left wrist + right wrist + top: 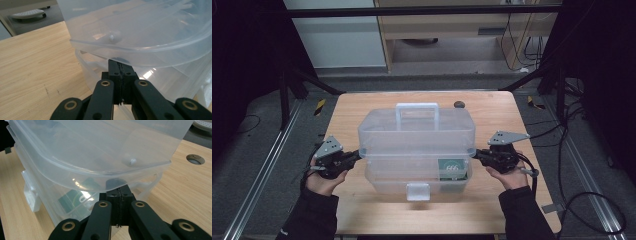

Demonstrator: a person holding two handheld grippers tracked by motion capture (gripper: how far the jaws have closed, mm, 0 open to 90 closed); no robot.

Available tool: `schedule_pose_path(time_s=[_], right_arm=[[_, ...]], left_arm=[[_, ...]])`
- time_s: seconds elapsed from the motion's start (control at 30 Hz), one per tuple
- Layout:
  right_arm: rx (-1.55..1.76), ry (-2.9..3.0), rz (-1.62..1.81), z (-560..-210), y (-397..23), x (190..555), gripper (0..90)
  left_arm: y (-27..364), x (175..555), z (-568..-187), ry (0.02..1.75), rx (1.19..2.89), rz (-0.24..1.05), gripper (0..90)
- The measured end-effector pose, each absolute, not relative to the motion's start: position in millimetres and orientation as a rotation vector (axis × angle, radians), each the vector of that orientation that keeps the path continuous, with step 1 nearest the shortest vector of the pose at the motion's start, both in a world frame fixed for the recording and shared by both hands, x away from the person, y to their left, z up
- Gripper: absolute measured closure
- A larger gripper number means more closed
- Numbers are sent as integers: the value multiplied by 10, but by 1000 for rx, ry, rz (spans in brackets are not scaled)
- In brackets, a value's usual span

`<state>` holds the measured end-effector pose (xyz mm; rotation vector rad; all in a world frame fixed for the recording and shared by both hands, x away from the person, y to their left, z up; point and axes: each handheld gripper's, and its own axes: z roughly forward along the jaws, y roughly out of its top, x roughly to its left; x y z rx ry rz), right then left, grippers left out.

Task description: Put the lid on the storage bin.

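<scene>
A: You've got one clear plastic storage box (pixel 417 150) with a lid (pixel 417 127), sitting mid-table between your two grippers. How many handles and latches do you count?

B: One carry handle (pixel 417 111) standing up on the lid and one front latch (pixel 418 191), both in the high view. There's one green-labelled item (pixel 452 170) inside, nearer your right jaws.

A: And your jaws?

B: Your left gripper (pixel 120 65) has its jaws pressed together, tips tucked just under the lid's overhanging rim at the box's end. Your right gripper (pixel 119 188) is the same at the opposite end: jaws pressed together, nothing between them, tips under the rim.

A: What does each view add?

B: The right gripper view shows one round hole (pixel 195 159) in the wooden table (pixel 190 187) beyond the jaws. The left gripper view shows a wheeled base (pixel 29 13) on the floor far off.
</scene>
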<state>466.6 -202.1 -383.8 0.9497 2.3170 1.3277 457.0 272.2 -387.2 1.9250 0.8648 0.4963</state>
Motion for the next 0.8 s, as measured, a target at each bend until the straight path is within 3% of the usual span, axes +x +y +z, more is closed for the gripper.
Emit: schedule_pose_path(time_s=[0.63,0.8], right_arm=[[951,2379,1217,-4024,-2058,4598,900],[1014,2342,1165,-4113,-2196,4664,898]], left_arm=[[2776,4574,-4024,882,2036,485,889],[2894,4653,-4107,966,2008,477,882]])
